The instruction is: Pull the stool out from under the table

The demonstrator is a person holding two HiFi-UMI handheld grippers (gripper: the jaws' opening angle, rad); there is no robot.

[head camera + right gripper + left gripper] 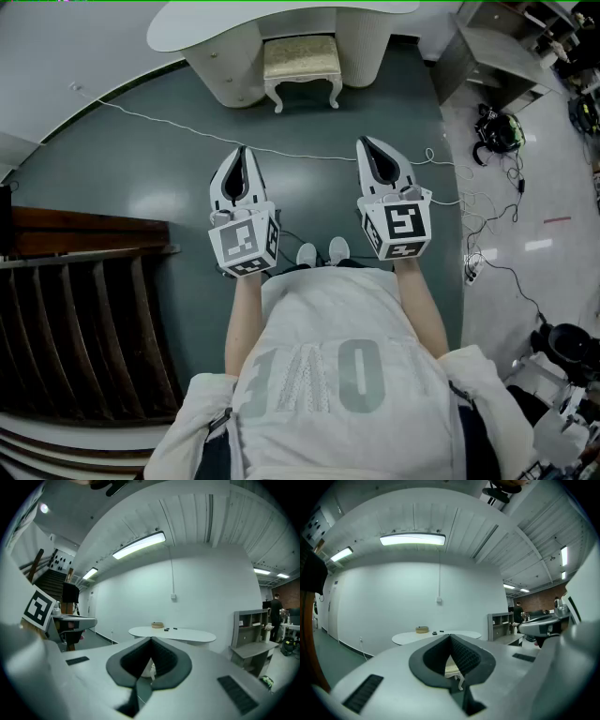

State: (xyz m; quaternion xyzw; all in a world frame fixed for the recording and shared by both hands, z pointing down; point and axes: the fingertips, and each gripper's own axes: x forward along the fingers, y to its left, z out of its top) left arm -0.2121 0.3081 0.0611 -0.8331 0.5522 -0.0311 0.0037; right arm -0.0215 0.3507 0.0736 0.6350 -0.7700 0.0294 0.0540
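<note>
Two grippers, and both clenched on nothing: the left gripper (242, 153) and the right gripper (365, 143) are held out level, side by side, with their tips pressed together and no object between them. The stool (301, 58) is well ahead of the fingertips, tucked between the two pedestals of the white table (187, 23), with only its cream seat and front legs showing. I'd say the job has not begun; the person has yet to close the gap.

What worries me is the white cable (159, 122) lying across the floor (131, 187), just beyond the fingertips and between them and the stool. A foot could catch it on the way in, or a stool leg could snag it on the way out. The jaws must also part before they reach the seat; arriving shut, they would only nudge the stool deeper under the table. The stool sits close between the pedestals, so a crooked pull would likely knock a curved leg against one. A pinch on the padded seat edge looks liable to slip.

The floor is dark green and glossy, so the stool ought to slide easily. Left of the grippers a dark wooden staircase (84, 319) runs down; to the right stands a grey shelf unit (487, 52), with a pale tiled strip strewn with cords and headphones (497, 131).
</note>
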